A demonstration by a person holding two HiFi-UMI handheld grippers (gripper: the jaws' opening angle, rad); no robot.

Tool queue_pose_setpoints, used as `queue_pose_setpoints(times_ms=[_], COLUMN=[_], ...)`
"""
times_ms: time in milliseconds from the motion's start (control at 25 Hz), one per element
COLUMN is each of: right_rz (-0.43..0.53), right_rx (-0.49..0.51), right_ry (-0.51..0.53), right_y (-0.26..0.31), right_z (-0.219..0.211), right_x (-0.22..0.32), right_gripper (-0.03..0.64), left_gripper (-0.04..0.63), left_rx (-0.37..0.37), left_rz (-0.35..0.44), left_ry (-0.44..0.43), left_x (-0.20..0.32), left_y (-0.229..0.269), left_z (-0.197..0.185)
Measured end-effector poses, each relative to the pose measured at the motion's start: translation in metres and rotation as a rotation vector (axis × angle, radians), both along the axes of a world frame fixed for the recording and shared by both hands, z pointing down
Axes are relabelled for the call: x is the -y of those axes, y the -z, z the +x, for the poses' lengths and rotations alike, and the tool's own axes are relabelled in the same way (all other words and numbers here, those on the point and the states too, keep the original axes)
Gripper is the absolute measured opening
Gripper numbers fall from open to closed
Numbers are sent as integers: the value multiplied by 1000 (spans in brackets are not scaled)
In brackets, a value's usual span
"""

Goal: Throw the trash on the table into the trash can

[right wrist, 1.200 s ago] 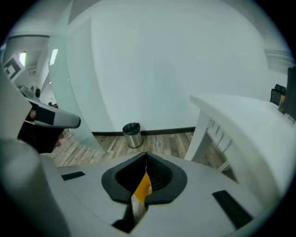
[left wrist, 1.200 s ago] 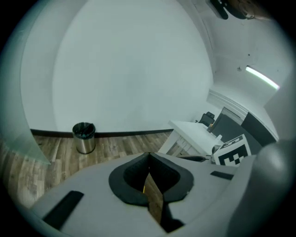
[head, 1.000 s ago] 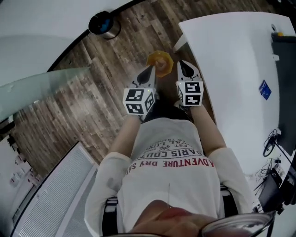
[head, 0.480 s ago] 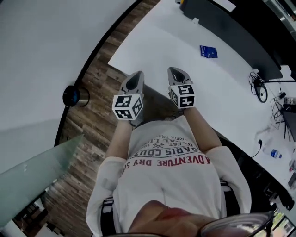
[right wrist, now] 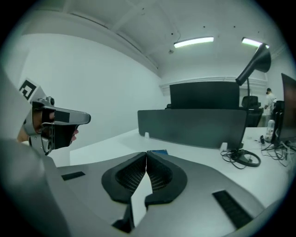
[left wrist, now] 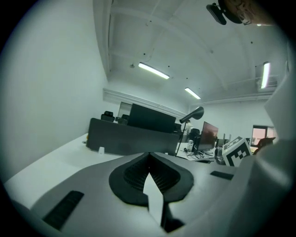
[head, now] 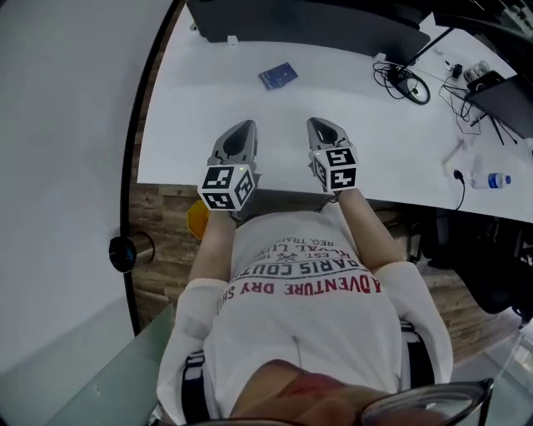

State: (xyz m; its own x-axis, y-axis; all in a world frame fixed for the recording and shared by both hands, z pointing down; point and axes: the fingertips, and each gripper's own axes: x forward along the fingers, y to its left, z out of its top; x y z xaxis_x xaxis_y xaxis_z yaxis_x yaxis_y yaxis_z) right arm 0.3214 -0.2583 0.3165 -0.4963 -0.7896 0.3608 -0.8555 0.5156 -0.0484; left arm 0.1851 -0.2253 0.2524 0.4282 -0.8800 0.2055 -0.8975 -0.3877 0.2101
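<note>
Both grippers hover side by side over the front edge of the white table (head: pixel 200 116). My left gripper (head: pixel 239 133) is shut, its ribbed pads meeting at the tips with nothing between them (left wrist: pixel 149 156). My right gripper (head: pixel 323 126) is likewise shut and empty (right wrist: pixel 146 153). A small flat blue item (head: pixel 277 76) lies on the table ahead of them, peeking over the right jaws as the blue item (right wrist: pixel 158 152). Down on the wooden floor to the left stand a round dark-topped metal can (head: pixel 129 252) and an orange thing (head: pixel 197 219), partly hidden by my left arm.
A long dark partition (head: pixel 308 21) runs along the table's far side. Coiled cables (head: pixel 408 83) and a water bottle (head: pixel 491 180) lie to the right. A white curved wall (head: pixel 58 125) closes the left. A glass panel (head: pixel 100 374) stands behind me.
The view has swung from the wooden floor round to the table. Both grippers have risen and now hang over its front edge, still shut. The orange thing has dropped back beside my left arm.
</note>
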Motion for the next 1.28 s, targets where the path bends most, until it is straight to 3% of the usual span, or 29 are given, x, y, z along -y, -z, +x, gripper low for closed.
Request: queue_pose_setpoints(times_ms=[200, 520, 640, 880, 1280], right_rz=[7, 45, 49, 34, -37], right_rx=[2, 9, 11, 25, 53], right_ry=[-112, -178, -190, -173, -98], right_y=[-1, 7, 8, 1, -18], right_z=[65, 103, 109, 104, 50], right_x=[0, 1, 7, 17, 48], right_gripper=[26, 26, 26, 26, 27], left_gripper=[23, 23, 23, 23, 23], left_rx=[-8, 14, -8, 39, 40], left_rz=[6, 11, -11, -17, -122], left_ry=[-115, -184, -178, -160, -75], left_x=[18, 23, 28, 33, 53], left_y=[-4, -4, -5, -12, -48], left_z=[58, 99, 100, 93, 44])
